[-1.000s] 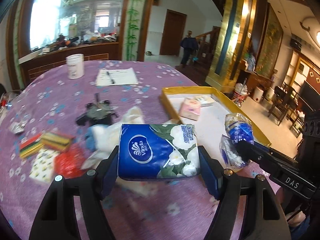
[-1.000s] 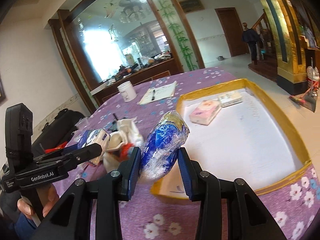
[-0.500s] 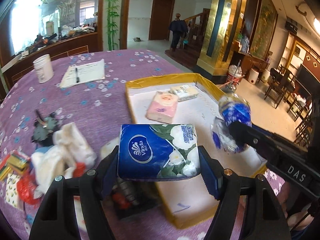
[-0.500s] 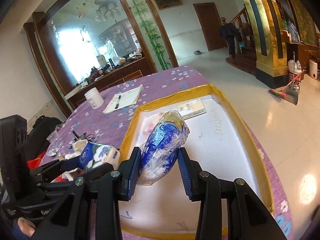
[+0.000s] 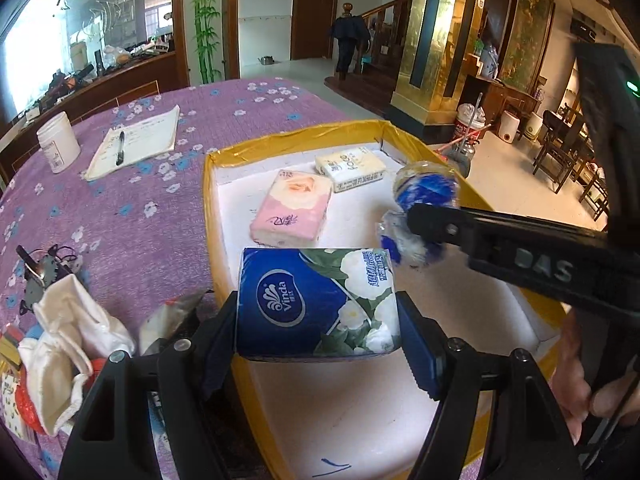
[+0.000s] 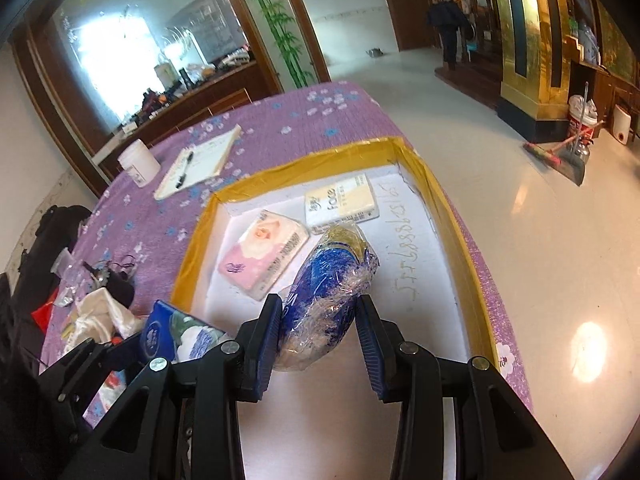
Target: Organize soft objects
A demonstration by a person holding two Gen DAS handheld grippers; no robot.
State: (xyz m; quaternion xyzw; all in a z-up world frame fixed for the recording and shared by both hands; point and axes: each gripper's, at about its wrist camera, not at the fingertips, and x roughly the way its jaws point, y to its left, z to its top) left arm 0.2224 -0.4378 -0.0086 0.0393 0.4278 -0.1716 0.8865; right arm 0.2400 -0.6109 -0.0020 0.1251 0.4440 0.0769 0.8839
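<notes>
My left gripper (image 5: 318, 320) is shut on a blue Vinda tissue pack (image 5: 316, 300) and holds it over the near left part of the yellow-rimmed white tray (image 5: 280, 148). My right gripper (image 6: 318, 328) is shut on a blue plastic-wrapped roll (image 6: 328, 300), held above the tray (image 6: 304, 168); the roll also shows in the left wrist view (image 5: 424, 188). A pink tissue pack (image 5: 294, 208) and a cream tissue pack (image 5: 350, 170) lie flat in the tray's far part.
White cloths (image 5: 68, 344) and small clutter lie on the purple flowered tablecloth (image 5: 140, 208) left of the tray. A notepad with a pen (image 5: 134, 146) and a white jar (image 5: 58, 146) stand further back. The table's edge is just right of the tray.
Both grippers have carried their loads rightward from the clutter to over the tray. The tissue pack and the roll now hang above the tray's white floor.
</notes>
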